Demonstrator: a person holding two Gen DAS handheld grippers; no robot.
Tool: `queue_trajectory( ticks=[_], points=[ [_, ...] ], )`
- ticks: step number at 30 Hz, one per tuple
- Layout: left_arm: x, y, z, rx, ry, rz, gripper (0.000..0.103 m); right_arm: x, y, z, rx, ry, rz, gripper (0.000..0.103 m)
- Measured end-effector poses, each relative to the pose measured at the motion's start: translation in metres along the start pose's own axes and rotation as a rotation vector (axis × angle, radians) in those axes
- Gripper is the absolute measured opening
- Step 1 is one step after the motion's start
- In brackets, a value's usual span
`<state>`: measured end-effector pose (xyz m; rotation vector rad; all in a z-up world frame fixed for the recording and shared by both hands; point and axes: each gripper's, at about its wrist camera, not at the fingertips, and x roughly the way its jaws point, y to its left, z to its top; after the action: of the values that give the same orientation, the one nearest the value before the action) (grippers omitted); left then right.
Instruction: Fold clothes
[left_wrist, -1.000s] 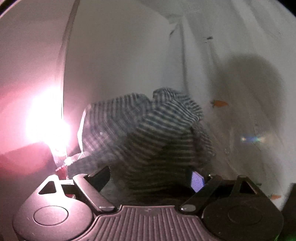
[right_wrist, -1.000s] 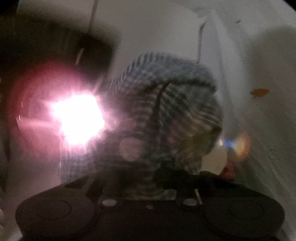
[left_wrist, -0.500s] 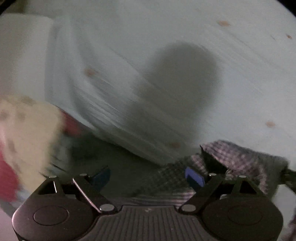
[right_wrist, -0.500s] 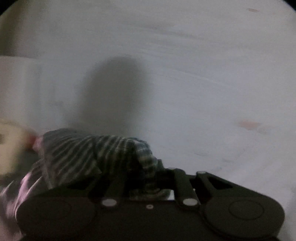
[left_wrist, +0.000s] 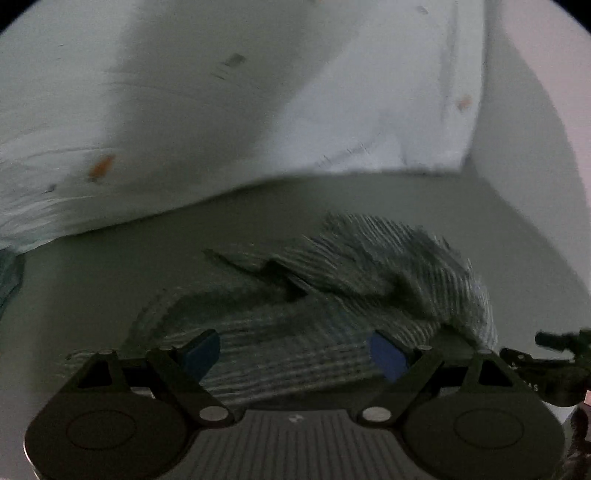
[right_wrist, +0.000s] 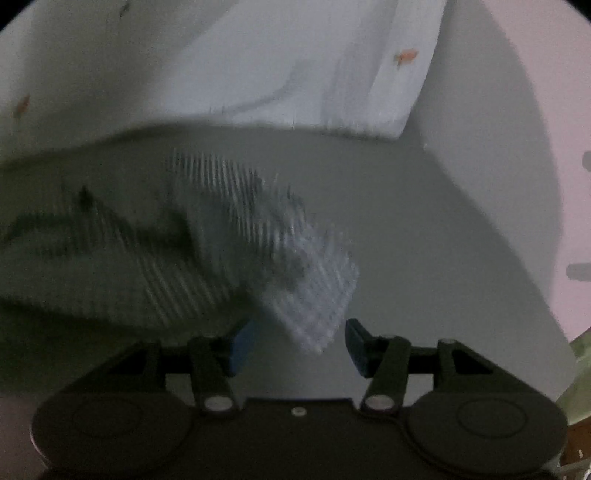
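Observation:
A grey-and-white striped garment (left_wrist: 351, 280) lies crumpled on a grey surface (left_wrist: 110, 266) in the left wrist view. My left gripper (left_wrist: 295, 354) hangs just over its near edge, jaws wide apart, blue pads (left_wrist: 388, 356) pressing on nothing. In the right wrist view the same garment (right_wrist: 221, 240) is motion-blurred, with one pale corner dangling between the fingers. My right gripper (right_wrist: 299, 343) has its jaws opening, and neither pad touches that corner.
A white sheet (left_wrist: 221, 110) with small orange marks rises behind the grey surface (right_wrist: 424, 240) in both views. A pale wall (right_wrist: 517, 110) closes the right side. Dark gripper hardware (left_wrist: 554, 358) pokes in at the right edge; a teal cloth (left_wrist: 9, 273) shows far left.
The striped garment went from held up near a bright lamp to down on the grey surface. The right jaws, earlier shut on it, have parted. Both views swung across the sheet.

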<state>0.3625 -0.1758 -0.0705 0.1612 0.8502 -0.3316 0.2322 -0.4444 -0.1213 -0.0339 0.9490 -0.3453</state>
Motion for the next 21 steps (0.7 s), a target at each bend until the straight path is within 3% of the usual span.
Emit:
queue_trajectory(
  ticks=[3, 10, 11, 12, 14, 15, 17, 21],
  points=[
    [0.026, -0.025, 0.005, 0.066, 0.042, 0.020, 0.089, 0.011, 0.010, 0.004, -0.046, -0.001, -0.009, 0.069],
    [0.053, -0.037, 0.019, 0.148, 0.080, 0.049, 0.089, 0.092, 0.047, 0.020, -0.182, 0.045, -0.001, 0.068],
    [0.058, -0.038, 0.022, 0.166, 0.082, 0.063, 0.089, 0.100, 0.050, 0.025, -0.193, 0.052, -0.016, 0.064],
    [0.060, -0.037, 0.025, 0.177, 0.076, 0.073, 0.089, 0.109, 0.052, 0.030, -0.203, 0.059, -0.033, 0.053],
    [0.067, -0.031, 0.030, 0.181, 0.066, 0.087, 0.089, 0.122, 0.055, 0.043, -0.217, 0.066, -0.046, 0.027],
    [0.070, -0.026, 0.033, 0.174, 0.063, 0.090, 0.089, 0.123, 0.055, 0.054, -0.220, 0.047, -0.053, 0.008],
    [0.076, -0.017, 0.038, 0.164, 0.058, 0.102, 0.089, 0.124, 0.058, 0.077, -0.243, -0.010, -0.077, 0.006],
    [0.086, 0.002, 0.045, 0.151, 0.046, 0.133, 0.089, 0.097, 0.061, 0.155, -0.289, -0.222, -0.088, 0.005]
  ],
)
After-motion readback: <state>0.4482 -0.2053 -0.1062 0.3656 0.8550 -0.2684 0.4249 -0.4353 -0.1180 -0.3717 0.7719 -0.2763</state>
